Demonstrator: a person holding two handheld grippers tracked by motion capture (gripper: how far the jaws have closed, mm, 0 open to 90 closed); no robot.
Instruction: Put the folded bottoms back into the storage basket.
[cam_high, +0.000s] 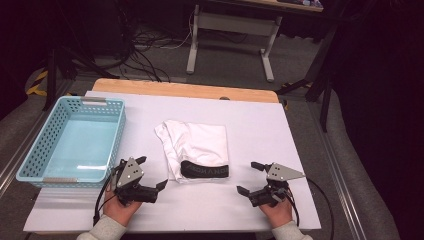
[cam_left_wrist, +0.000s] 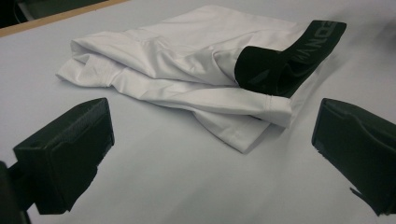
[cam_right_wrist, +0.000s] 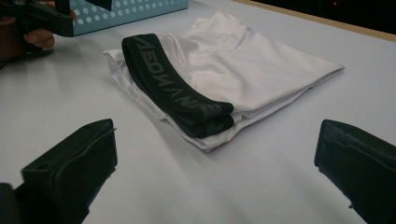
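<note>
While both sets of jaws sit released, left gripper lower left, right gripper lower right, folded white shorts mid-frame between them on the worktop, blue basket far left

Light blue perforated basket being kept at the left end of the white-covered table, white-legged desk frame standing beyond that table, cables lying near it

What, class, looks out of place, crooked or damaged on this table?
Nothing stands out. The folded white shorts lie flat mid-table, black waistband toward the person. The blue basket sits upright, with nothing in it. Both grippers, left and right, are open, apart from the shorts.
</note>
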